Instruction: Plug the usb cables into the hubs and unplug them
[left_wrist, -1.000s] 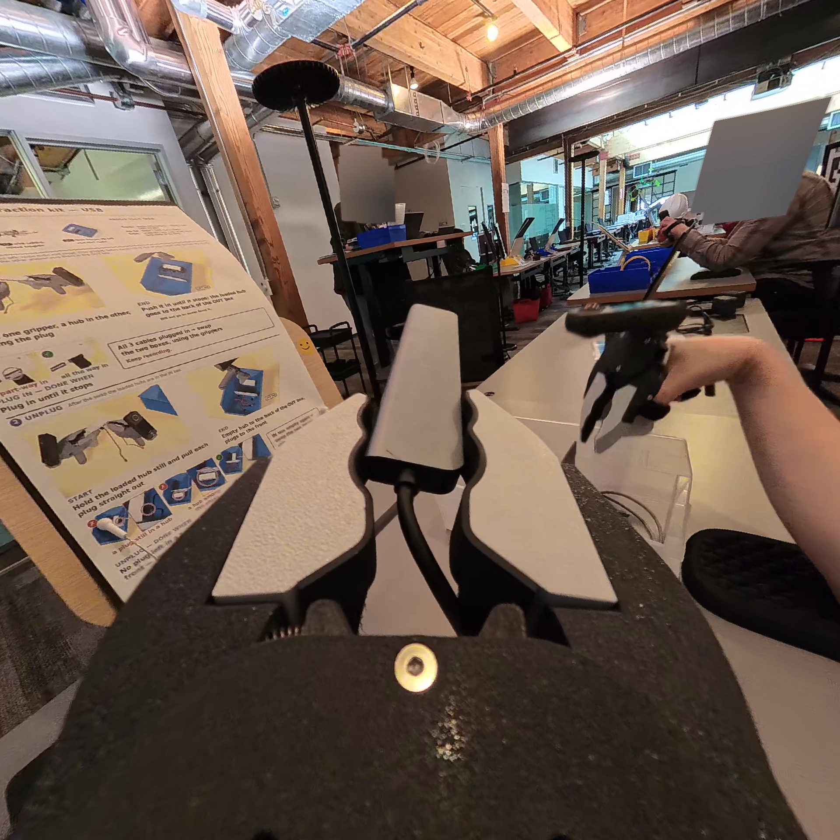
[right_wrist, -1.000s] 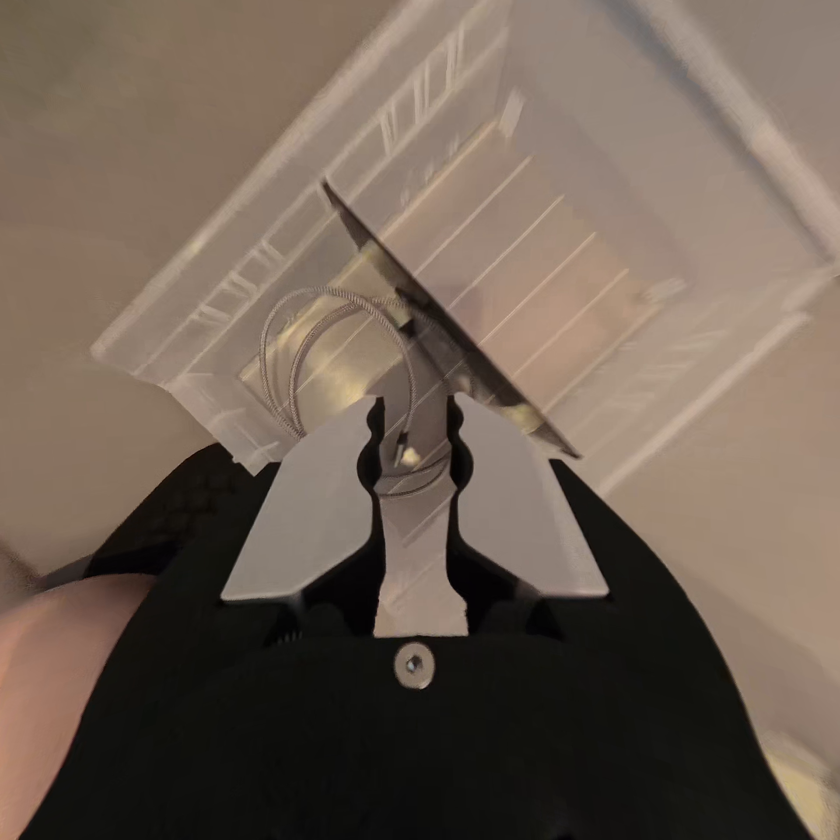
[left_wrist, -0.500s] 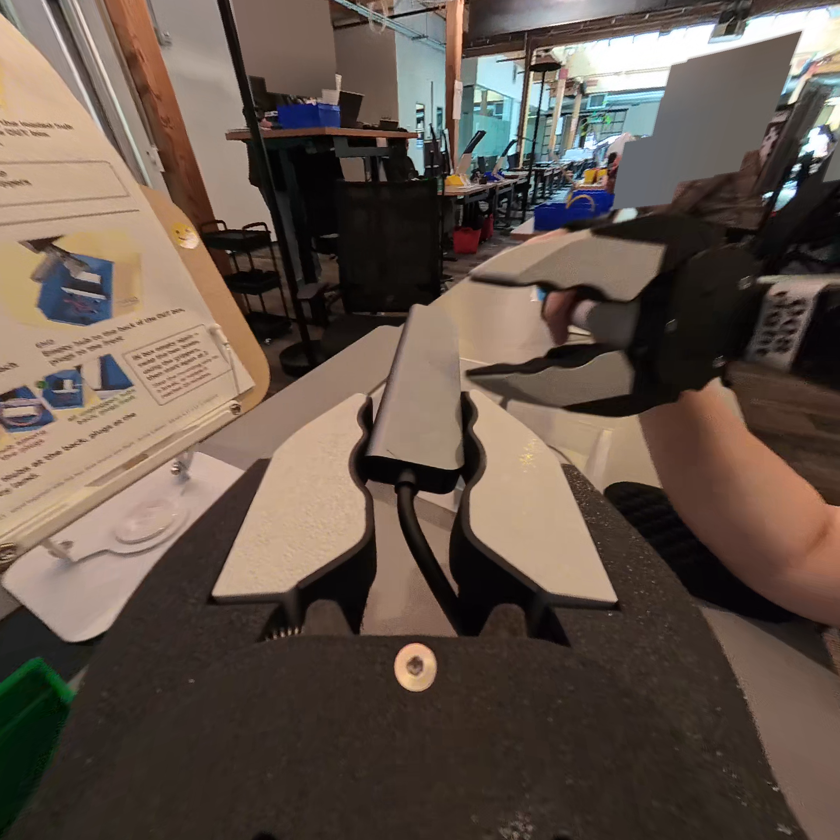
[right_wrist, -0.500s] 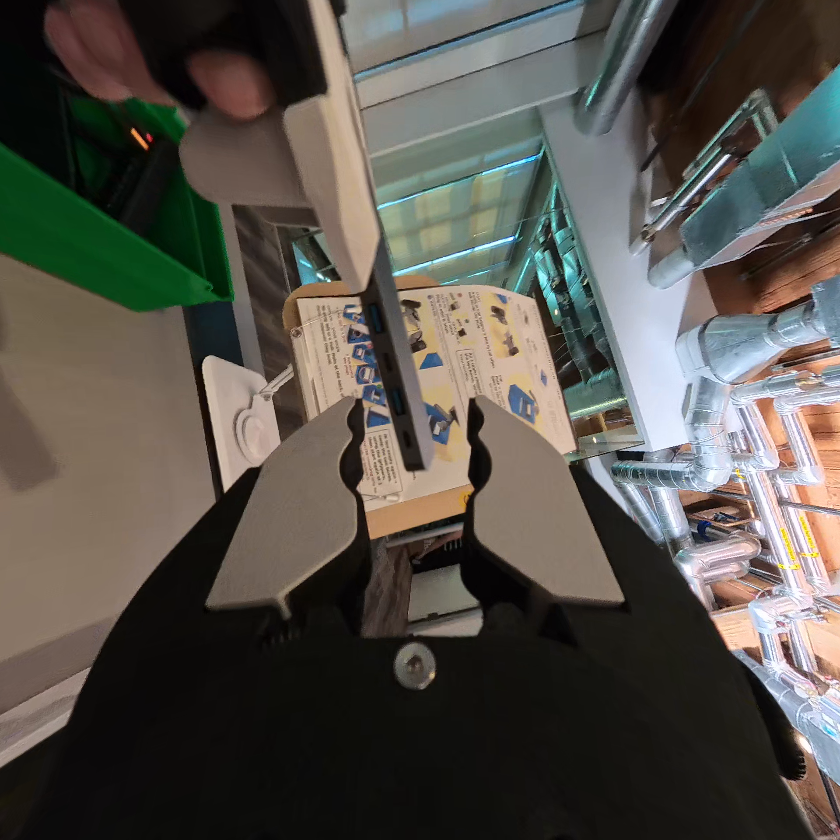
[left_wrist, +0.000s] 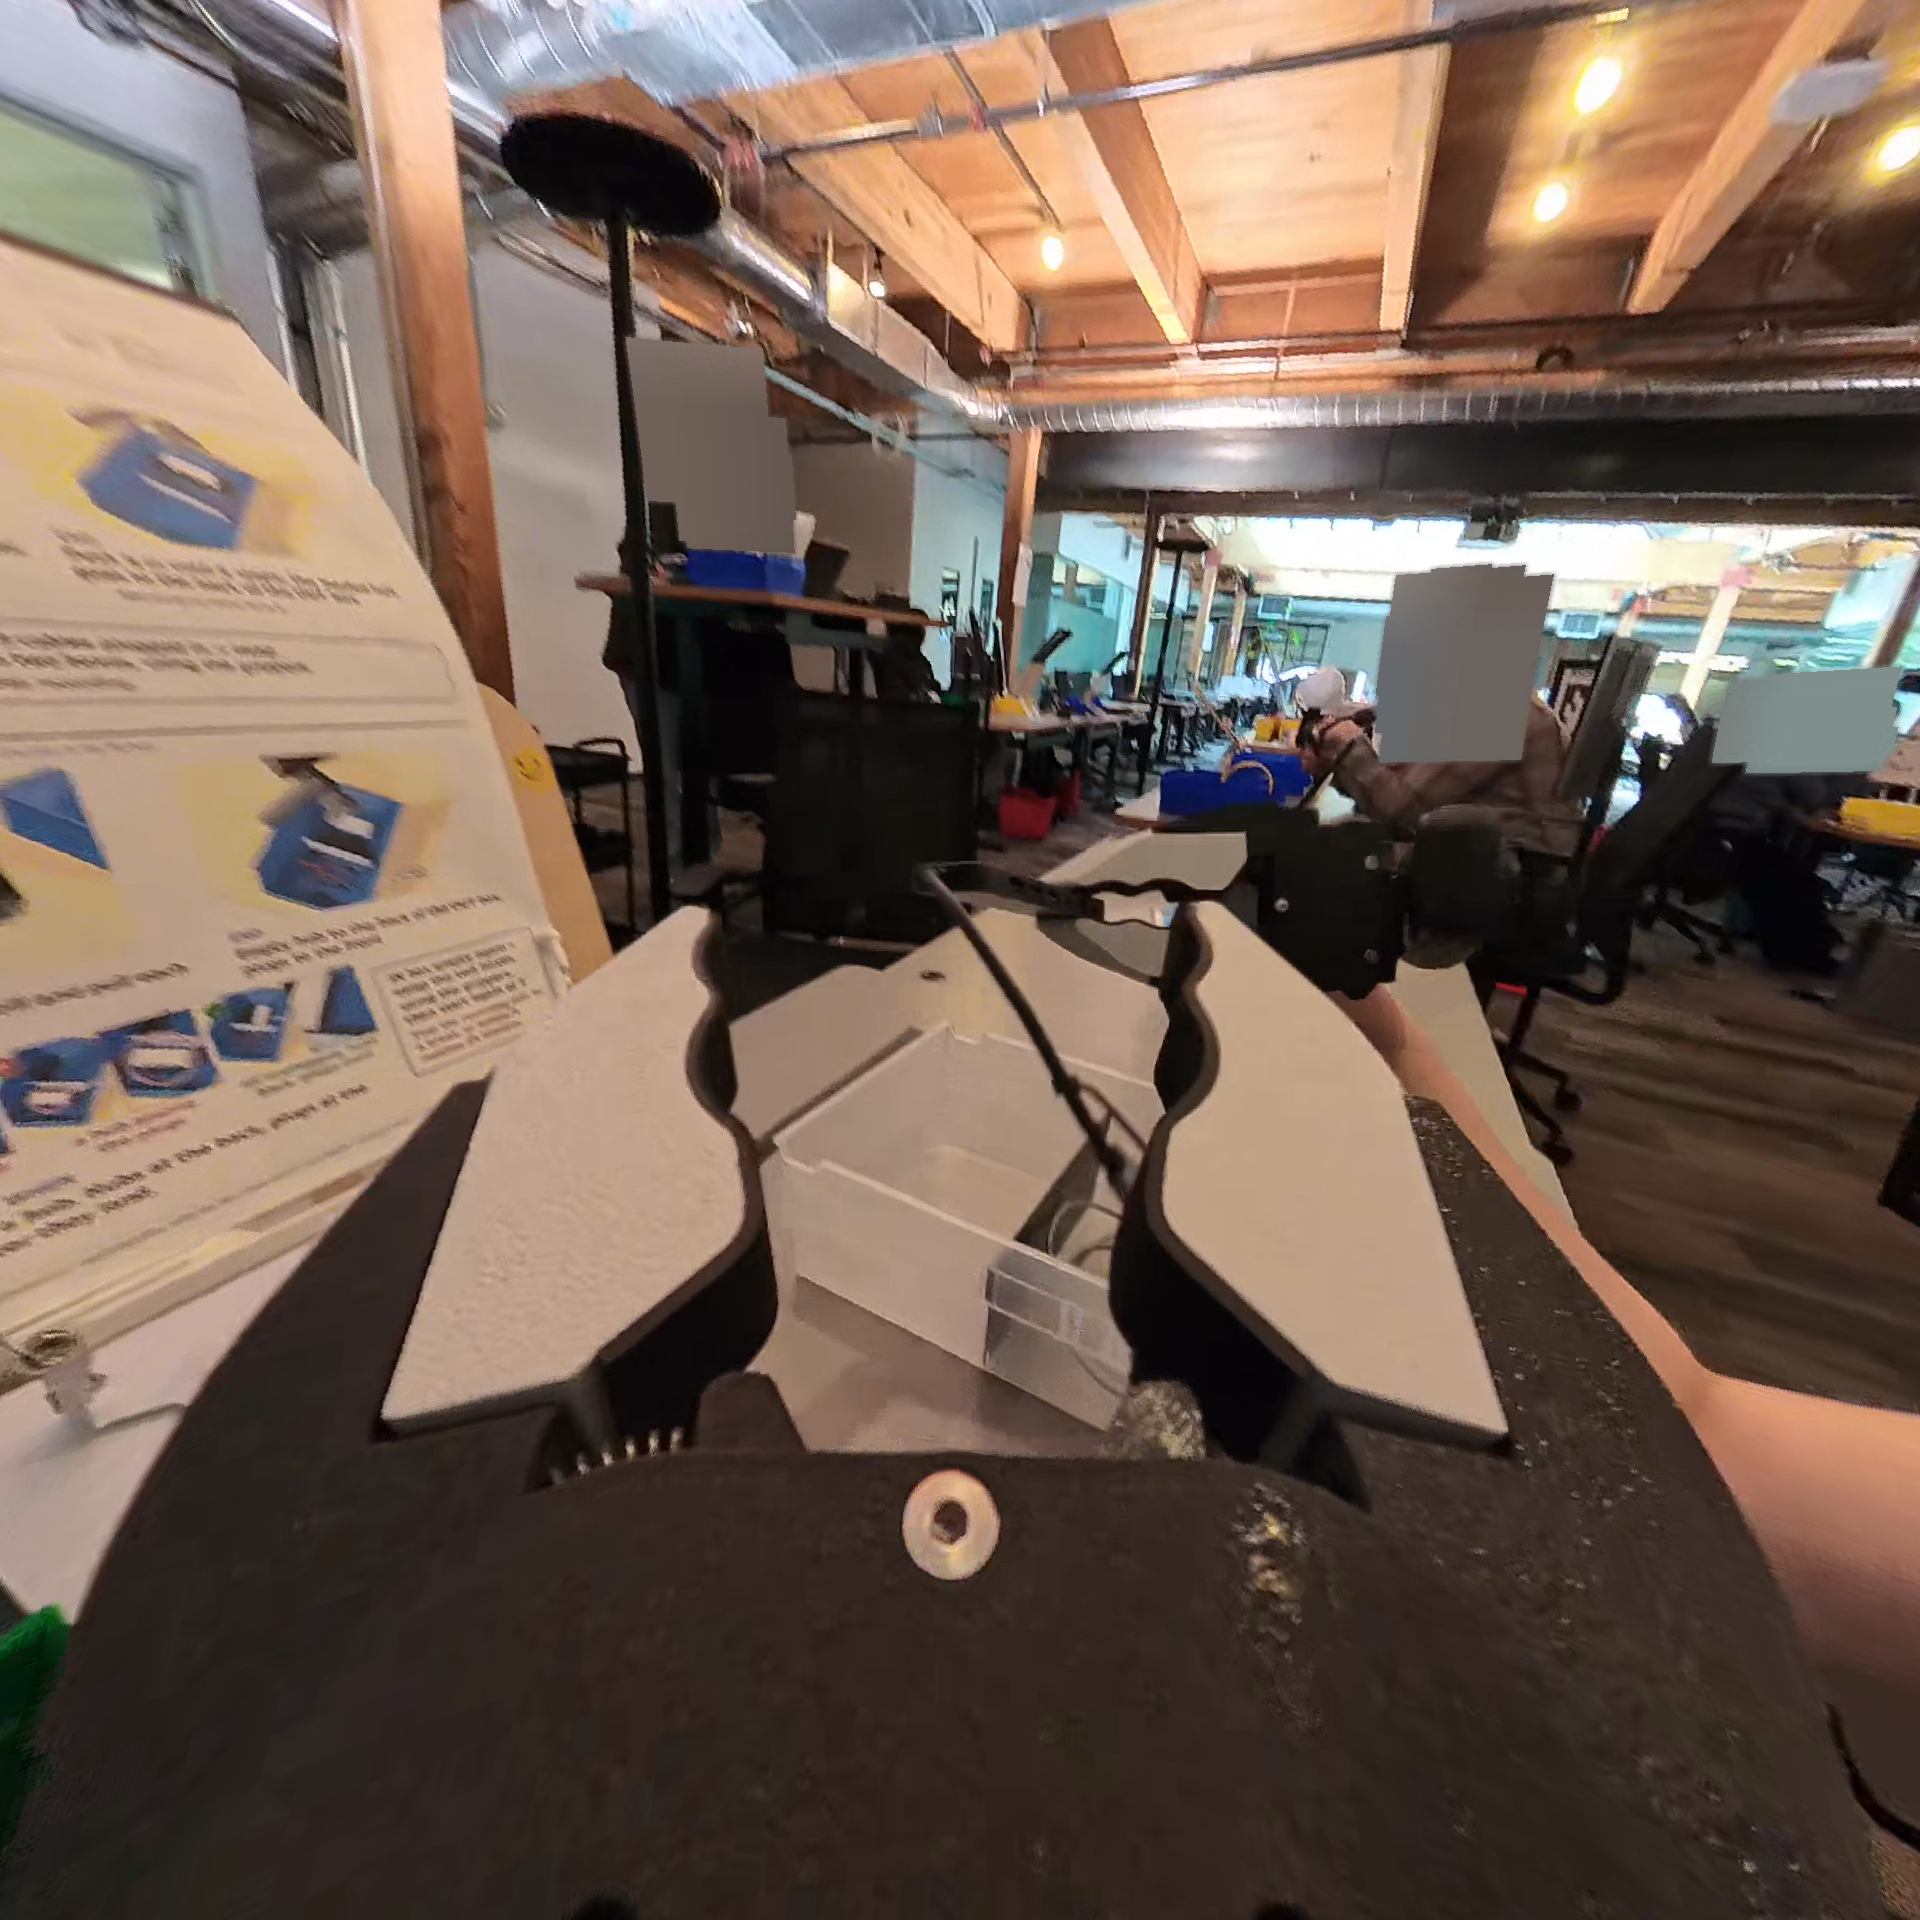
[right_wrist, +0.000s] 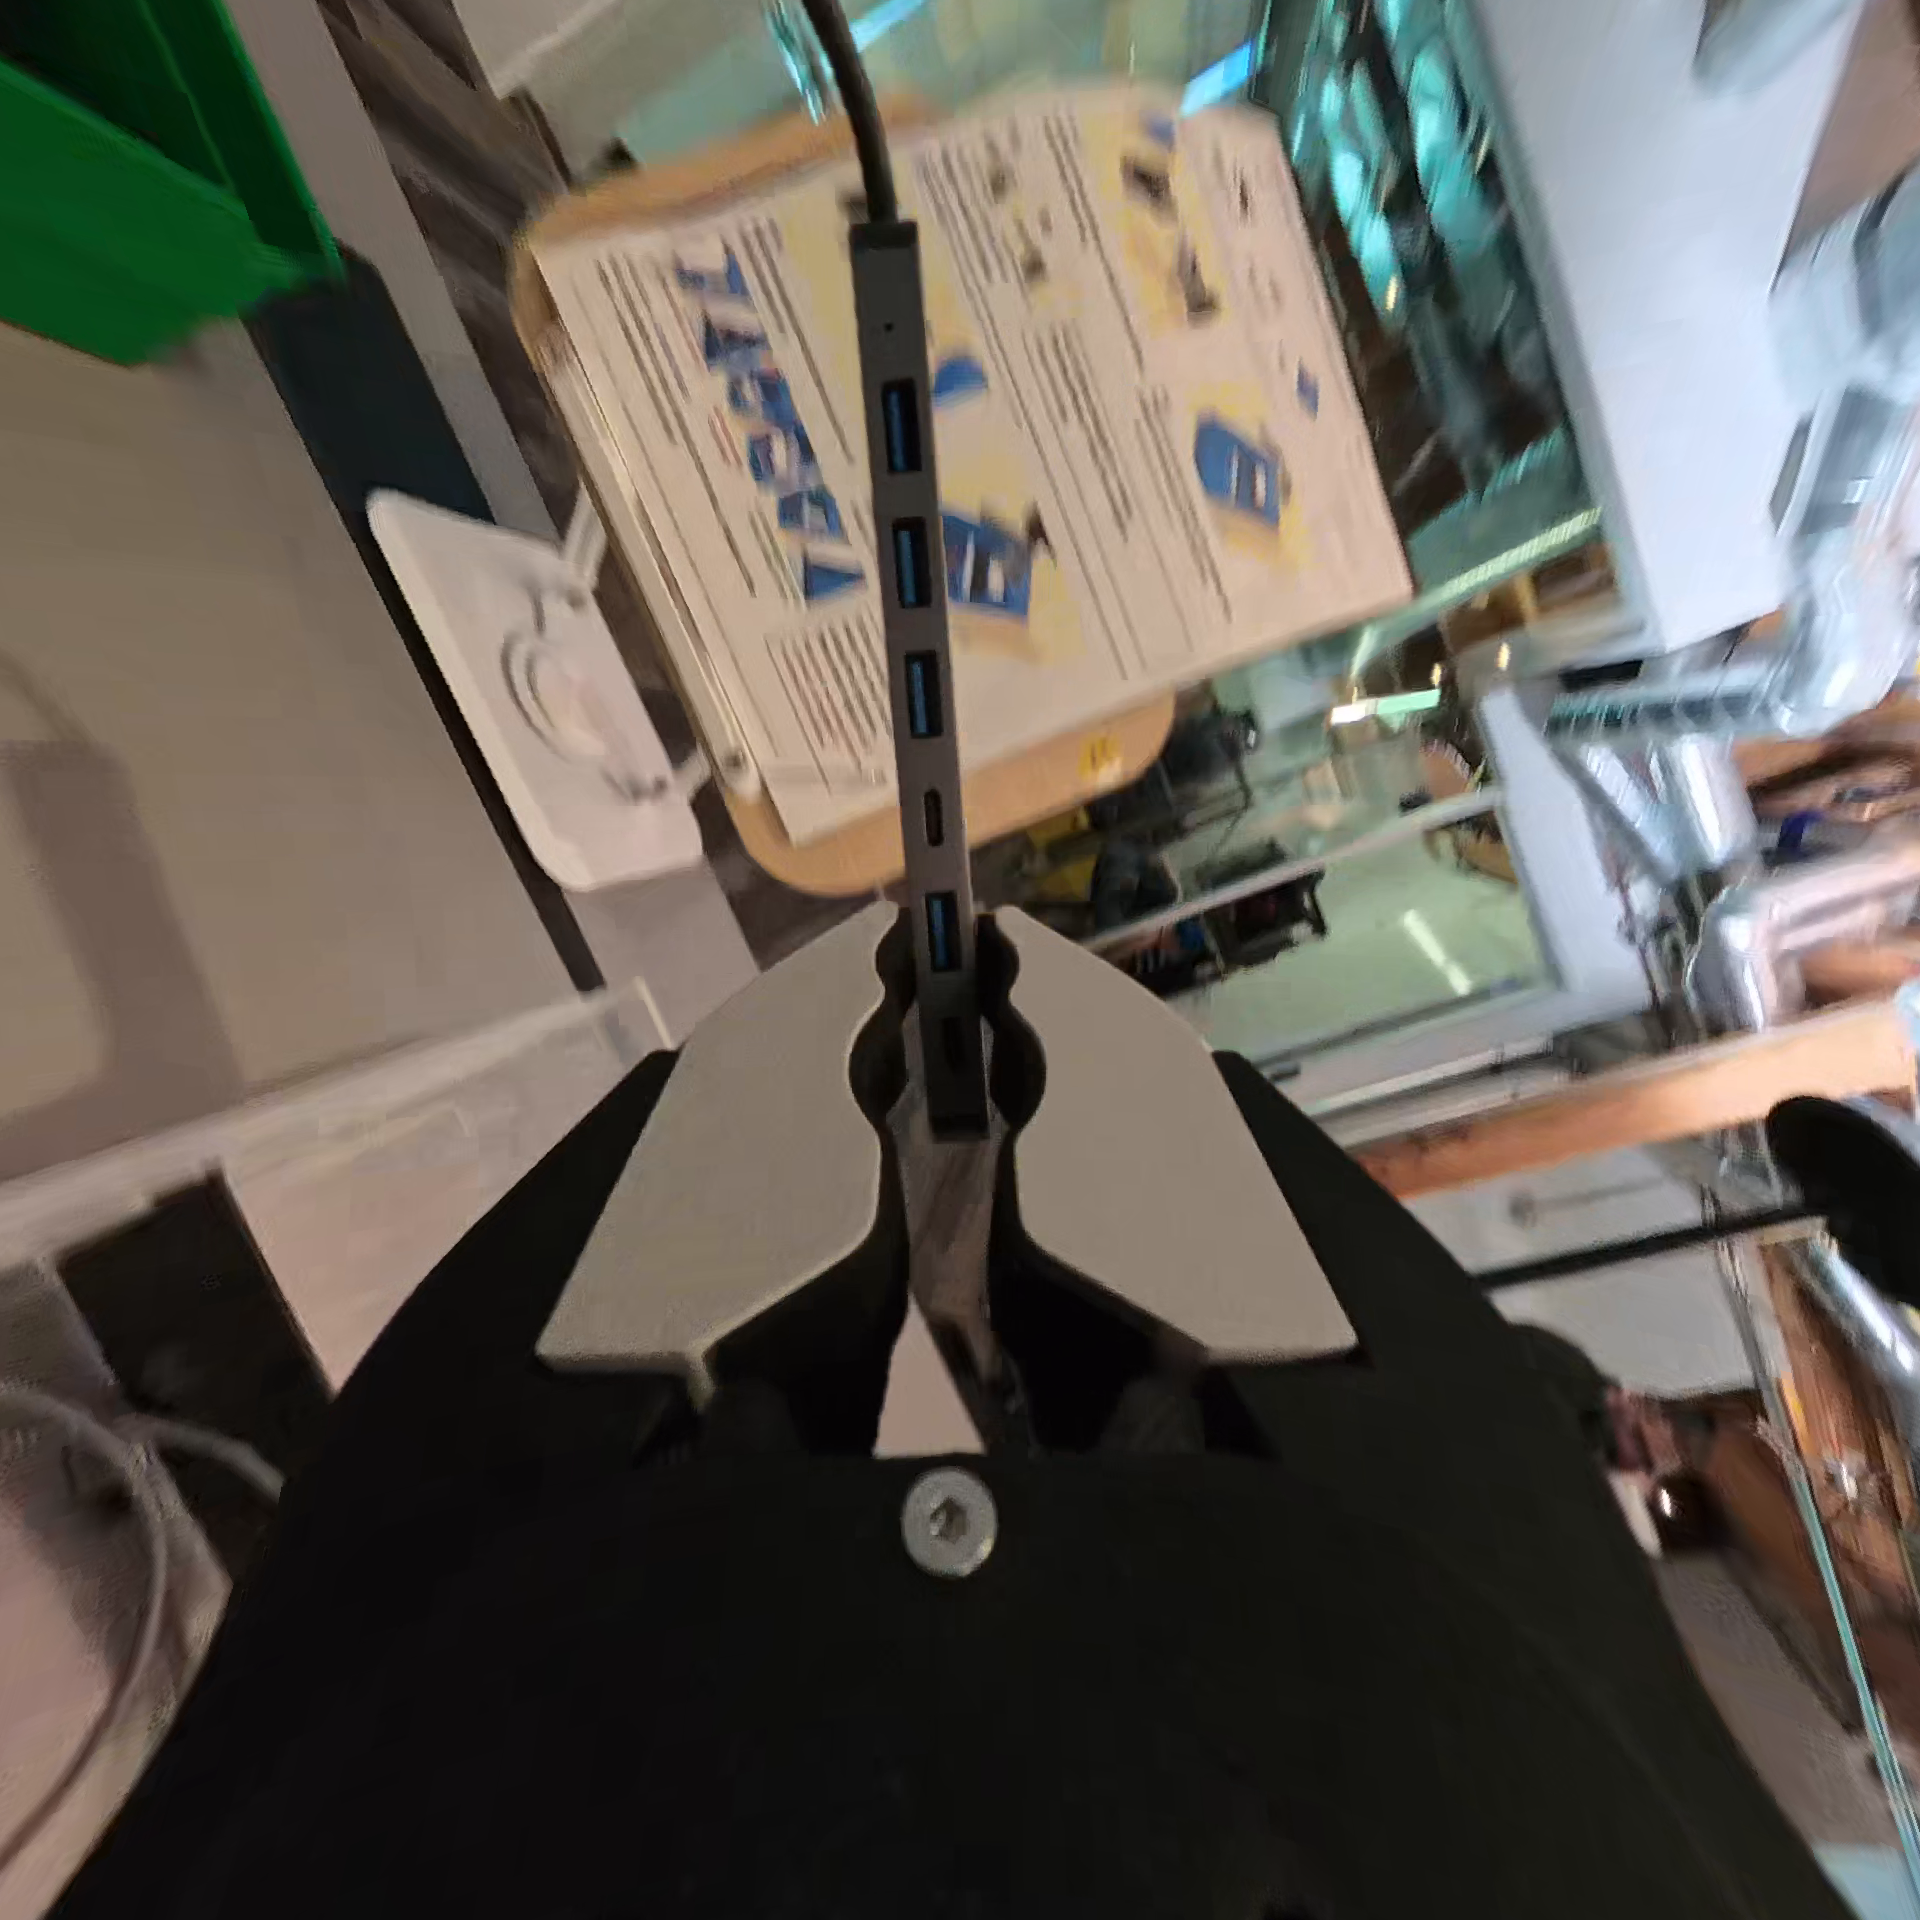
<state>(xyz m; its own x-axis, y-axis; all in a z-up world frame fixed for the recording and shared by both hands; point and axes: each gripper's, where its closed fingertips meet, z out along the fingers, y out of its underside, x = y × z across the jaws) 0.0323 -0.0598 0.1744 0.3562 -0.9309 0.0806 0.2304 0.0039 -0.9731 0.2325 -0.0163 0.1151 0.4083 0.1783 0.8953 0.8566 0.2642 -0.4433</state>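
Note:
My right gripper (right_wrist: 945, 920) is shut on the far end of a slim grey USB hub (right_wrist: 914, 623) with blue ports along its edge. The hub's black cable (right_wrist: 862, 104) runs out of the top of the right wrist view. My left gripper (left_wrist: 951, 925) is open and empty. Beyond it, the right gripper (left_wrist: 1143, 894) holds the hub (left_wrist: 1039, 890) edge-on in the air, and the black cable (left_wrist: 1029, 1029) hangs down toward a clear plastic bin (left_wrist: 935, 1174) on the table. No plug shows in any port.
An instruction board (left_wrist: 208, 831) on a white stand base (right_wrist: 540, 675) stands at the left. A green bin (right_wrist: 125, 187) sits beside it. A pale cable (right_wrist: 114, 1455) shows blurred at the lower left. A black lamp pole (left_wrist: 634, 520) rises behind the table. Some 25 cm of space lies between my two pairs of fingers.
My left gripper has opened and let go of the hub. My right gripper has come up from the clear bin, turned, and shut on the hub's end.

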